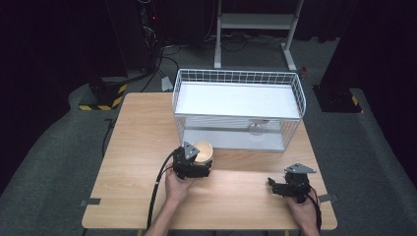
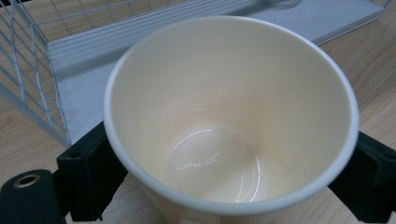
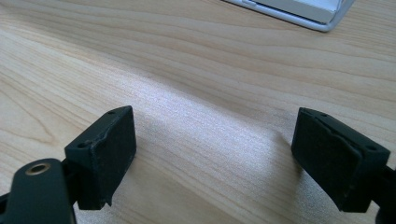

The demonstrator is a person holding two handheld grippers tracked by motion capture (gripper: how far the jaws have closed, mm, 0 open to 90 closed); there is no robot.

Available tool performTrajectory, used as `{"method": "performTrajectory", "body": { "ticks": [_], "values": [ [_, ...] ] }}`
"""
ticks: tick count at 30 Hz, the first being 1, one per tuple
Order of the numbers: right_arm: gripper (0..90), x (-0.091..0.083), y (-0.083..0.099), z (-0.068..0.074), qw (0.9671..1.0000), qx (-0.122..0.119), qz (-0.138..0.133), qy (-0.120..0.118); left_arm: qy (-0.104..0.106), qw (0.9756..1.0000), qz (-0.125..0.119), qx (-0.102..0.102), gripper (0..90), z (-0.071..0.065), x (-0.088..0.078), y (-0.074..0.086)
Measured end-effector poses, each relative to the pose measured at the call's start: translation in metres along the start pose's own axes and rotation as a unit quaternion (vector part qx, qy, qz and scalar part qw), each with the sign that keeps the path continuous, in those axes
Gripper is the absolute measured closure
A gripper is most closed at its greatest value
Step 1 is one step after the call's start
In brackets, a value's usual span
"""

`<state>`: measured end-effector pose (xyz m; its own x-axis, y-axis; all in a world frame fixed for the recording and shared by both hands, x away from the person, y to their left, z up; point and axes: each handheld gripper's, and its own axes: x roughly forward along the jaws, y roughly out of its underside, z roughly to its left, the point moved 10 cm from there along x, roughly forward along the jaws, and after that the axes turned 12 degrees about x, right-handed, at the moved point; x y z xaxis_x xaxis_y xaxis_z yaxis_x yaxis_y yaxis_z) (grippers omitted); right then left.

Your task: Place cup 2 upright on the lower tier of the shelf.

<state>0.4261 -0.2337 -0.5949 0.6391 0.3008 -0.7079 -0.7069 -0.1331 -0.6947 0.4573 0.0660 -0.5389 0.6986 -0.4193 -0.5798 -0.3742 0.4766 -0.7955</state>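
The wooden worktop (image 1: 142, 147) carries a white wire basket (image 1: 239, 105) along its far edge, toward the right corner. Just in front of the basket's near left corner, about midway along the worktop, sits a cream paper cup (image 1: 202, 151), upright and empty, its mouth facing up. The left gripper (image 1: 193, 164) has its jaws clamped on the cup's two sides, pads pressed against the wall below the rim. The right gripper (image 1: 291, 186) hovers near the worktop's near right corner, jaws spread wide with nothing between them.
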Motion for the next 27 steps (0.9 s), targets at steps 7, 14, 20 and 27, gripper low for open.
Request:
{"method": "performTrajectory", "body": {
  "ticks": [7,14,20,27],
  "values": [
    [14.2,0.0,0.0,0.0,1.0,0.0,0.0,0.0,0.002,1.0,0.004,-0.006,9.5,0.0,0.002,0.0],
    [14.2,0.0,0.0,0.0,1.0,0.0,0.0,0.0,0.004,1.0,0.004,0.004,9.5,-0.003,0.004,-0.009],
    [14.2,0.0,0.0,0.0,1.0,0.001,0.0,-0.001,0.005,1.0,0.004,0.007,9.5,-0.002,0.008,-0.018],
    [14.2,0.0,0.0,0.0,1.0,0.002,0.0,0.0,0.006,1.0,0.005,0.006,9.5,0.0,0.013,-0.025]
  ]
}}
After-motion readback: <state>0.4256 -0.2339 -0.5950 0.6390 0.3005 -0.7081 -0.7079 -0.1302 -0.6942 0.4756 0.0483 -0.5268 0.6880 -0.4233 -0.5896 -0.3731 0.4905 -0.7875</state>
